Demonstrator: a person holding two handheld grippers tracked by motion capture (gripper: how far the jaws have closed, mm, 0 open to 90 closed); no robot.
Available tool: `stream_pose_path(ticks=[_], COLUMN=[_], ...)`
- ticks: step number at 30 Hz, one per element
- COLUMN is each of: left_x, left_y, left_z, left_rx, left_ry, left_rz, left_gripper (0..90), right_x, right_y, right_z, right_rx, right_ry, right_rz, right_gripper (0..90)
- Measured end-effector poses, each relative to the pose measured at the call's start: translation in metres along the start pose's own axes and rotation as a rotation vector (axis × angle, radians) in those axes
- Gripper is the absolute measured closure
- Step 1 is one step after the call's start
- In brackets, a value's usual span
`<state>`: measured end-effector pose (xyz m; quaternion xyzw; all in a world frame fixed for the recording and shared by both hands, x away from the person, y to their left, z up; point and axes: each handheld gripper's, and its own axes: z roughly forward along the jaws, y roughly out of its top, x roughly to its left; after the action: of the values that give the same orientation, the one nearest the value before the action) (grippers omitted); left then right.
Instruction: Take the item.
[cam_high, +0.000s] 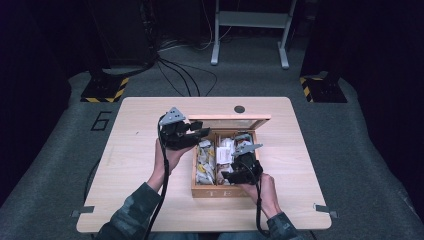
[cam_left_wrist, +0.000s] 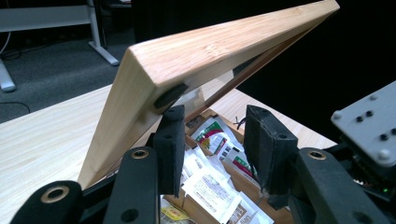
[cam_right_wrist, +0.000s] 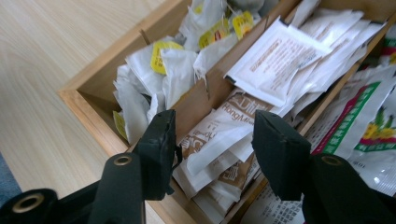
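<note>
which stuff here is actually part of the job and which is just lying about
In the job:
- wooden box
- lid, propped up on the left gripper
- sachets in the middle compartment, with the right gripper astride them

Just lying about:
- yellow-tagged tea bags
- green-and-red packets
- floor cables
- striped bases

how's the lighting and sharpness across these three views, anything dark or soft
High view: table lit, surroundings nearly black, the box small and soft. Left gripper view: lid crisp, background black at right. Right gripper view: packets bright and readable, the near jaws slightly soft.
</note>
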<state>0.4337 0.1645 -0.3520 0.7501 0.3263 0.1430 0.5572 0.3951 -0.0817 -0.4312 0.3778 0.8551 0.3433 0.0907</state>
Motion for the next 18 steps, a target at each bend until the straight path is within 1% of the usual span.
stream_pose_path(ticks=[2, 4, 6, 8, 9, 10, 12, 13, 14, 15, 16, 17, 18], left_x=[0.000, 0.000, 0.000, 0.000, 0.000, 0.000, 0.000, 0.000, 0.000, 0.000, 0.000, 0.000, 0.000], left_y=[0.000, 0.000, 0.000, 0.000, 0.000, 0.000, 0.000, 0.000, 0.000, 0.000, 0.000, 0.000, 0.000], left_z=[0.000, 0.000, 0.000, 0.000, 0.000, 0.000, 0.000, 0.000, 0.000, 0.000, 0.000, 0.000, 0.000], left_rx=[0.001, 0.002, 0.003, 0.004, 0.004, 0.002, 0.001, 0.000, 0.000, 0.000, 0.000, 0.000, 0.000], left_ry=[-0.001, 0.000, 0.000, -0.001, -0.001, 0.000, 0.003, 0.003, 0.003, 0.003, 0.003, 0.004, 0.004], left_rz=[0.000, 0.001, 0.003, 0.006, 0.006, 0.010, 0.013, 0.012, 0.011, 0.012, 0.012, 0.013, 0.013], left_gripper=[58.0, 58.1, 58.1, 58.1, 58.0, 58.0, 58.0, 58.0, 58.0, 58.0, 58.0, 58.0, 58.0], right_x=[0.001, 0.002, 0.003, 0.004, 0.002, 0.002, 0.003, 0.003, 0.003, 0.004, 0.004, 0.005, 0.006], right_y=[-0.001, -0.002, -0.003, -0.004, -0.005, -0.005, -0.006, -0.006, -0.007, -0.007, -0.006, -0.006, -0.006], right_z=[0.004, 0.007, 0.009, 0.011, 0.011, 0.011, 0.012, 0.012, 0.013, 0.013, 0.014, 0.015, 0.016], right_rx=[0.012, 0.032, 0.046, 0.051, 0.054, 0.053, 0.061, 0.068, 0.072, 0.073, 0.076, 0.082, 0.087], right_ry=[0.023, 0.026, 0.005, -0.002, -0.007, -0.009, -0.006, 0.002, -0.006, -0.002, -0.012, -0.014, -0.003], right_rz=[0.023, 0.032, 0.032, 0.061, 0.050, 0.056, 0.084, 0.090, 0.082, 0.093, 0.086, 0.090, 0.092], right_gripper=[51.6, 53.1, 53.9, 53.9, 54.5, 55.1, 56.3, 57.6, 58.2, 58.1, 58.1, 58.1, 58.5])
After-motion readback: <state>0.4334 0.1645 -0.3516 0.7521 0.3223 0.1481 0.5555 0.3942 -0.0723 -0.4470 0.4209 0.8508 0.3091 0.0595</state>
